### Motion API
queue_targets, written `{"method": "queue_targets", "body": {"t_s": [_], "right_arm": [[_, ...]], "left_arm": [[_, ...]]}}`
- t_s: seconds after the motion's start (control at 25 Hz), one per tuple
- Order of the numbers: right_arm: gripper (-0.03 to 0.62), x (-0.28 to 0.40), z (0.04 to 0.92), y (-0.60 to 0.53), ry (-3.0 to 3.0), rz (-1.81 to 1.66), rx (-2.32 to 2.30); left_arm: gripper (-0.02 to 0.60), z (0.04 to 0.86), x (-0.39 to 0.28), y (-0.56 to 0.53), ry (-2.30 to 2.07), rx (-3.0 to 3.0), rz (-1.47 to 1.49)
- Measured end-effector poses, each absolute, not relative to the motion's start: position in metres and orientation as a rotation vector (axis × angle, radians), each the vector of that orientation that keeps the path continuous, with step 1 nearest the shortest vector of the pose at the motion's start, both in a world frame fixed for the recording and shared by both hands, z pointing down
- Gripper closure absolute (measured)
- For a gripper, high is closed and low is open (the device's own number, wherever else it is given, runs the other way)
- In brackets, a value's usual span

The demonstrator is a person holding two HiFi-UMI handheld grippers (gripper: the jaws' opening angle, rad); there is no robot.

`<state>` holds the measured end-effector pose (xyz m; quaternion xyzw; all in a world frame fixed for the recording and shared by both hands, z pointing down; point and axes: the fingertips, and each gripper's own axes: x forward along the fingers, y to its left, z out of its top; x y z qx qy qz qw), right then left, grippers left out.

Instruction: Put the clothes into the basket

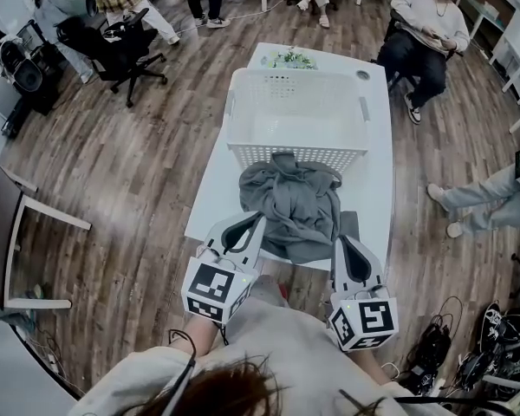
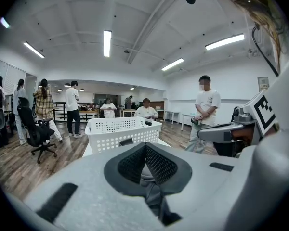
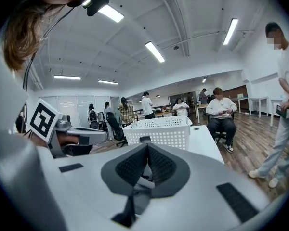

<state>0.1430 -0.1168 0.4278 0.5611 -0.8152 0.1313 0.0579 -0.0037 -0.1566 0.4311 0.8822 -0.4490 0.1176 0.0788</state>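
Overhead, head view: a grey soft cloth garment (image 1: 290, 202) lies crumpled on the white bench (image 1: 377, 189), touching the near wall of the white perforated plastic basket (image 1: 296, 156) but outside it. The left tool (image 1: 258, 221) and right tool (image 1: 347, 232) sit at its near corners. Limp and light, it will likely sag and drag; hold it by bunched edges and lift clear of the rim. Bench edges run just beside both tools; the basket interior is empty.
Left gripper view: left tool (image 2: 145, 146) closed on a garment (image 2: 151, 186) fold, basket (image 2: 123, 134) ahead.
Right gripper view: right tool (image 3: 147, 146) likewise closed on the cloth (image 3: 139, 182), basket (image 3: 159, 131) beyond.
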Motion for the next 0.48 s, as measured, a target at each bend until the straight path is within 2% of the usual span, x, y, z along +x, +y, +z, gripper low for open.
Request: {"method": "queue_targets", "body": {"t_s": [0.48], "right_arm": [[0.577, 0.152, 0.441, -0.124, -2.436, 0.447, 1.709]], "left_arm": [[0.568, 0.434, -0.004, -0.176, -1.273, 2.741, 0.376]]}}
